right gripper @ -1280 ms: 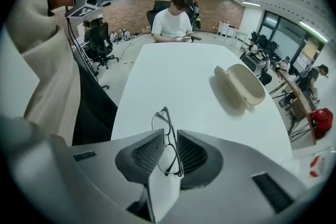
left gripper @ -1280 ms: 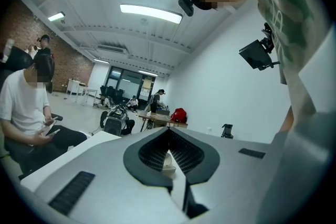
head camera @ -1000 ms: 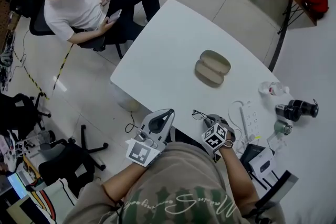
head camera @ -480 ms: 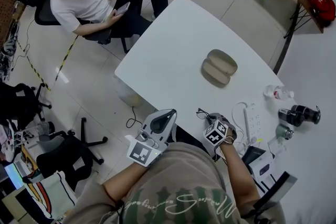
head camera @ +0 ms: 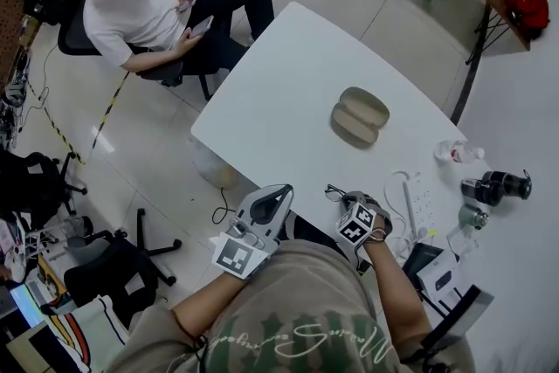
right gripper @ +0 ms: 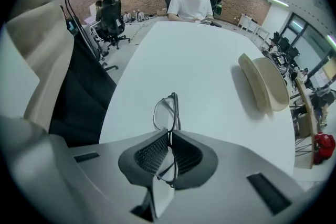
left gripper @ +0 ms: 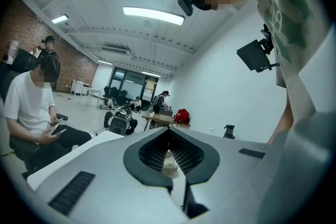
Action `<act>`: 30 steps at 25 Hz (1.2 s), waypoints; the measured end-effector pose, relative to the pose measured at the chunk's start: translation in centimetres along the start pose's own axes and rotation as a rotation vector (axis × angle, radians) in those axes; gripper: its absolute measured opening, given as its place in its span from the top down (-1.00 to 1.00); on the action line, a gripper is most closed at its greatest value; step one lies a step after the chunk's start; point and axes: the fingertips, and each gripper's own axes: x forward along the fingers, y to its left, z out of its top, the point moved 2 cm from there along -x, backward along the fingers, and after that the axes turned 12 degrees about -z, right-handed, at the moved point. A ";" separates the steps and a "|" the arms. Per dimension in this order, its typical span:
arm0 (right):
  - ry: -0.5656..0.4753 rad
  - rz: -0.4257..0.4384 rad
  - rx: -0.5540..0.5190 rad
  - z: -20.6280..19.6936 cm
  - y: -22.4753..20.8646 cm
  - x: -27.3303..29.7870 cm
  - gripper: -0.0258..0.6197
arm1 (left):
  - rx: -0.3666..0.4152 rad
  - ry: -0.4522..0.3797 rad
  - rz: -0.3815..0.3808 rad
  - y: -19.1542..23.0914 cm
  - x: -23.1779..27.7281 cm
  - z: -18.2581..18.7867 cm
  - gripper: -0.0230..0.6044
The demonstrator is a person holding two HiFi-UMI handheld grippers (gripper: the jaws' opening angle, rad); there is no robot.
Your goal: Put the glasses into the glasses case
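While your right gripper (right gripper: 169, 136) pinches the glasses (right gripper: 166, 112) near the table (right gripper: 199, 60) edge, well apart from the open glasses case (right gripper: 265, 84), judge them light, fragile and slippery: grip the frame gently; your left gripper (left gripper: 169, 140) is pressed together, empty

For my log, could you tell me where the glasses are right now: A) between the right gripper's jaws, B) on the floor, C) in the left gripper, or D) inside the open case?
A: the right gripper is shut on the glasses, clamping their frame.
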 end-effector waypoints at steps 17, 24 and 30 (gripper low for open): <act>-0.049 -0.074 0.047 0.3 -0.3 -3.5 0.83 | 0.026 -0.037 -0.071 -1.2 0.3 1.1 0.90; -0.051 -0.069 0.036 1.0 0.1 -5.0 0.83 | 0.037 -0.084 -0.079 -1.1 0.5 2.9 0.90; -0.069 -0.030 0.070 1.8 0.6 -6.2 0.83 | 0.028 -0.085 -0.066 -0.7 1.1 3.1 0.90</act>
